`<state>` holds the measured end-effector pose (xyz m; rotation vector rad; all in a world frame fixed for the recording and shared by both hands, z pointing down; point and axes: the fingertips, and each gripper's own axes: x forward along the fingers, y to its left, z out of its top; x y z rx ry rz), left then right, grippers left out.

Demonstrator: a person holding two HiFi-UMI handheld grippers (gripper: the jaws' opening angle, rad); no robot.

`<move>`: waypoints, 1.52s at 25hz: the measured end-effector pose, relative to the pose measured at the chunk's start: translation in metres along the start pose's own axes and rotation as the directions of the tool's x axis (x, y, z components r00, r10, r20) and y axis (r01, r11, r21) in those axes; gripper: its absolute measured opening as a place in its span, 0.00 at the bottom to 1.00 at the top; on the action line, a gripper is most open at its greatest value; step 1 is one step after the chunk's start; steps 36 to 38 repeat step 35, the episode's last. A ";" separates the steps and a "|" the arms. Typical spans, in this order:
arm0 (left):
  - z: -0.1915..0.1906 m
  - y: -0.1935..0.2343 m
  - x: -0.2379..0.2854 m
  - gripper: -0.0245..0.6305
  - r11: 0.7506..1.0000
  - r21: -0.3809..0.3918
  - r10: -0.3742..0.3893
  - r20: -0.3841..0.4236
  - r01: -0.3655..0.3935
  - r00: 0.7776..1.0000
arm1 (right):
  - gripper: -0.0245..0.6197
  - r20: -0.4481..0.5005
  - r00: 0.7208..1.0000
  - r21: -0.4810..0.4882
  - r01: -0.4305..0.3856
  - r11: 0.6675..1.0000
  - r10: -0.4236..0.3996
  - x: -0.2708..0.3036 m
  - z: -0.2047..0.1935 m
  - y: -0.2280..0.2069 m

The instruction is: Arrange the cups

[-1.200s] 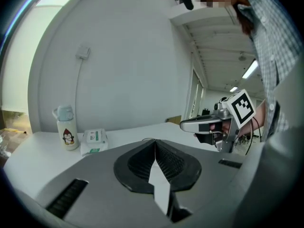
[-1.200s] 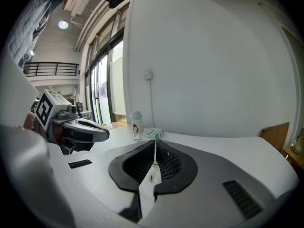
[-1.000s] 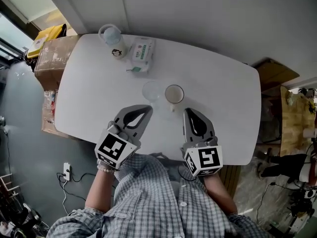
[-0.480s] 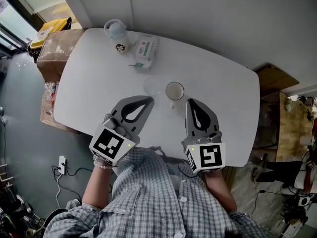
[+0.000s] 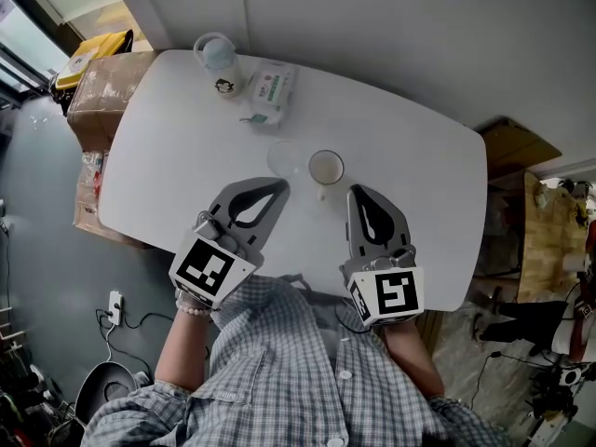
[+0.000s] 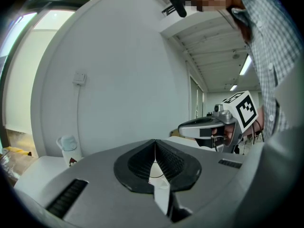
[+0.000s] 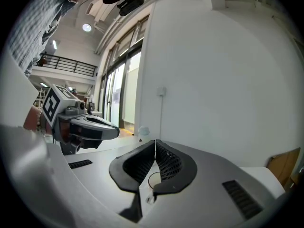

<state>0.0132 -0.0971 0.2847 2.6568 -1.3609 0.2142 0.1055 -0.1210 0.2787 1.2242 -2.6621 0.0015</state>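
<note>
Raised slightly, left gripper point(image 5: 279, 187) and right gripper point(image 5: 355, 194) hover near clear cup point(image 5: 284, 159) and white cup point(image 5: 326, 168) — fingers together.

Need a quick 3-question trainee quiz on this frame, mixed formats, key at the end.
1. True or false: the left gripper holds a cup.
2. How many lidless cups stand on the table?
3. What lies beside the lidded bottle? A) wipes pack B) plate C) spoon
Key: 1 false, it is shut and empty. 2 two: clear cup, cream cup. 3 A.
</note>
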 end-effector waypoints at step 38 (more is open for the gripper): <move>-0.004 0.007 -0.004 0.05 1.000 0.019 0.018 -0.005 -0.018 1.000 | 0.07 -0.065 0.998 0.037 -0.011 0.999 0.013 0.003 -0.016 0.003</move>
